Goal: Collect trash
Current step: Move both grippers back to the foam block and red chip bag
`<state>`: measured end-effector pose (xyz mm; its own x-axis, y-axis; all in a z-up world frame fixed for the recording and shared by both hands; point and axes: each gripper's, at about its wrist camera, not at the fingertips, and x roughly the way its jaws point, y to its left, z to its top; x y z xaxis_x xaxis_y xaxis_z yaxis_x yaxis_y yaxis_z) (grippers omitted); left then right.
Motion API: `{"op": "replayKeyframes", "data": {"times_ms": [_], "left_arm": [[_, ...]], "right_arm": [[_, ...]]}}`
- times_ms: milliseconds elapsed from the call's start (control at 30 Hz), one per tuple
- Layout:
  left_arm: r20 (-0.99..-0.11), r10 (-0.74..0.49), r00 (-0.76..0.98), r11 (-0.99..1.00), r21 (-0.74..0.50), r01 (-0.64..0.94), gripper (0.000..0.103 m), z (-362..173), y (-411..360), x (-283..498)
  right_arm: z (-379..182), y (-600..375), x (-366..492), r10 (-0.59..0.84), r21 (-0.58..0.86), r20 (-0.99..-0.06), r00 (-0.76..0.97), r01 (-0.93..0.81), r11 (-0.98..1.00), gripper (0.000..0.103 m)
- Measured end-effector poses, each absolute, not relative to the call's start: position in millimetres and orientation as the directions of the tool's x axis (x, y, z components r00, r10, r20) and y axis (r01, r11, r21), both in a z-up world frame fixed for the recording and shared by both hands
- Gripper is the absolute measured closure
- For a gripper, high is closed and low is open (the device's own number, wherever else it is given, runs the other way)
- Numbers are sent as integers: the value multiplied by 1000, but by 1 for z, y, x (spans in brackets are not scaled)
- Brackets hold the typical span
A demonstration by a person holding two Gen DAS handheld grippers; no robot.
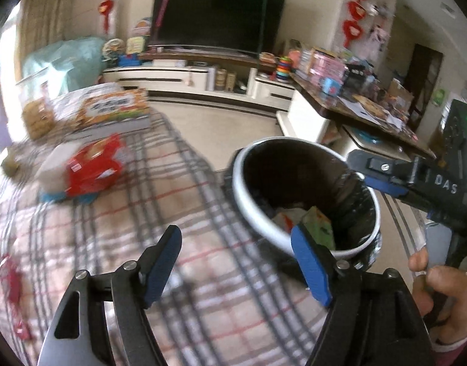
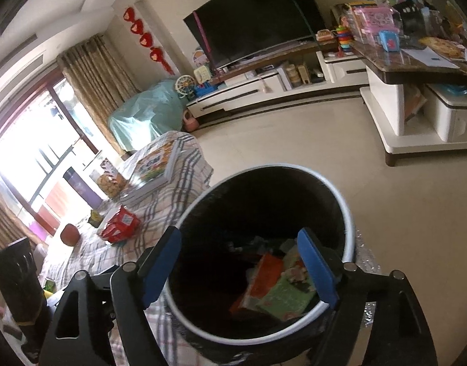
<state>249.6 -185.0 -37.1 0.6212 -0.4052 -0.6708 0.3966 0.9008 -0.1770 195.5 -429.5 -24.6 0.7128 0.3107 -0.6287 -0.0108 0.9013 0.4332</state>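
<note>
in the right wrist view the right gripper point(image 2: 239, 265) stands wide with nothing between its blue pads, hanging over the mouth of the trash bin point(image 2: 351, 213) in the lower middle of the frame, where an orange packet point(image 2: 261, 277) and a green packet point(image 2: 286, 297) lie inside. in the left wrist view the left gripper point(image 1: 236, 262) is also wide and empty above the plaid cloth point(image 1: 117, 238) at lower centre. a red snack bag point(image 1: 91, 167) lies on that cloth at left, well apart from the bin at centre right.

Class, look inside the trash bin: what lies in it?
Inside the trash bin lie an orange packet and a green packet on other scraps; the dark bottom beneath them is hidden.
</note>
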Motion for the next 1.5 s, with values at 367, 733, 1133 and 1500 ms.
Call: {"op": "replayKeyframes", "data": {"times_ms": [367,733,1133,1500], "left_arm": [[-665,-307,681,951,-178,254,29,-34,-110,220],[-667,-237,706,971,-187,149,29,-33,-63,200],[-689,-184,701,980,-187,74,29,-41,-37,217],[-692,-181,698,981,-174,82,29,-41,-31,268]], "right_arm": [[-20,-365,196,404,441,-615,677,-130,888,16],[-25,-302,204,471,440,-630,618,-216,872,16],[-40,-255,233,522,466,-641,562,-256,847,16],[-54,-238,282,538,504,-636,553,-229,833,17]]}}
